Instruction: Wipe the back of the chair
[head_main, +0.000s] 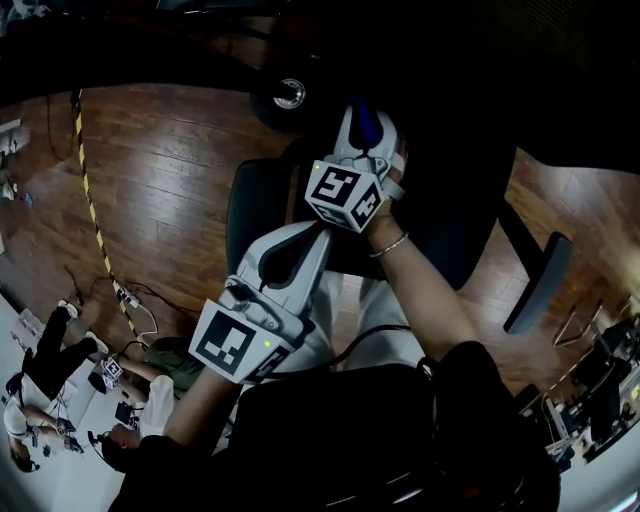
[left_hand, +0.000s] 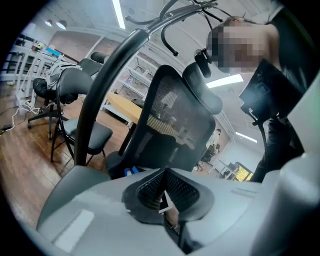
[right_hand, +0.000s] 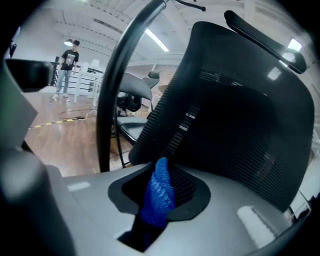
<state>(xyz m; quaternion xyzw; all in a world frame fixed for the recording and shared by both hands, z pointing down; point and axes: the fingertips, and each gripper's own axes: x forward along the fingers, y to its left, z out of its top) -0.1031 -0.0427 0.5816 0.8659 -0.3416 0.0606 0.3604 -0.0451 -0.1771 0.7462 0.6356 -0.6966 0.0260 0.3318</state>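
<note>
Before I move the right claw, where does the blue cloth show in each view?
Head view: the blue cloth is at top centre, poking from the right claw.
Left gripper view: not clearly in it; I can't identify the small blue speck low, left of centre.
Right gripper view: bottom centre, pinched between the jaws.
Shared landmark: the black chair.

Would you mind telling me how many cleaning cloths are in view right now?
1: a blue cloth pinched in the right gripper, near the chair's mesh back. The left gripper holds none; others may be hidden.
</note>
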